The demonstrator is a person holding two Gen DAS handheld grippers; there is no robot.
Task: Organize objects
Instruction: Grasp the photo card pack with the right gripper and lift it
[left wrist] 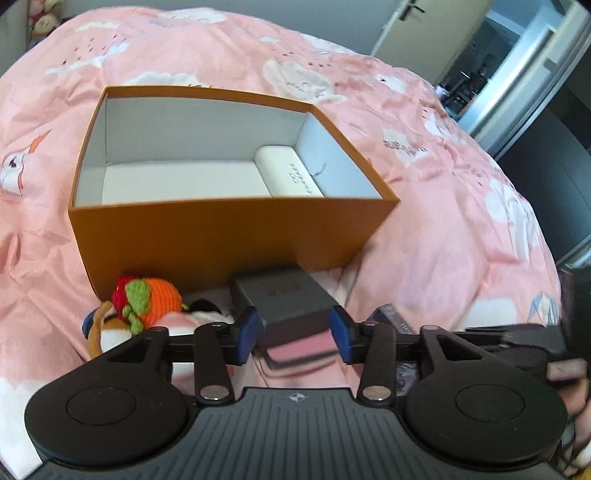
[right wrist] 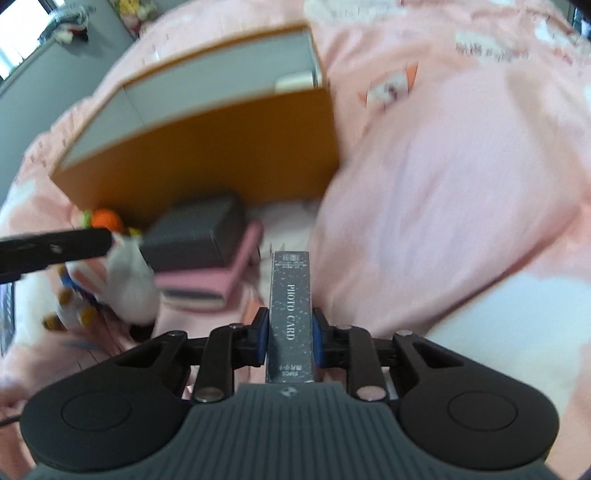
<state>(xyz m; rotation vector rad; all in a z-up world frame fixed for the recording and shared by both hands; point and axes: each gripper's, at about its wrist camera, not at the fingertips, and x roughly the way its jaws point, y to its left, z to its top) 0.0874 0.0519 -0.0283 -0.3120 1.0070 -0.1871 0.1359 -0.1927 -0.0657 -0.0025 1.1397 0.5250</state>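
Note:
An open orange box (left wrist: 229,236) with a white inside stands on the pink bed; it holds a white case (left wrist: 288,171). It also shows in the right wrist view (right wrist: 221,158). My left gripper (left wrist: 294,334) is shut on a dark grey box (left wrist: 284,299) that lies on a pink book (left wrist: 306,349) in front of the orange box. My right gripper (right wrist: 290,341) is shut on a grey "PHOTO CARD" box (right wrist: 290,295), held upright on its narrow edge above the bedding. The grey box (right wrist: 195,236) and pink book (right wrist: 207,284) lie to its left.
A crocheted orange and red toy (left wrist: 147,299) and a plush toy (left wrist: 107,328) lie left of the grey box against the orange box. The plush (right wrist: 125,280) shows beside the left gripper's finger (right wrist: 55,247). A door (left wrist: 424,29) stands beyond the pink duvet (left wrist: 443,221).

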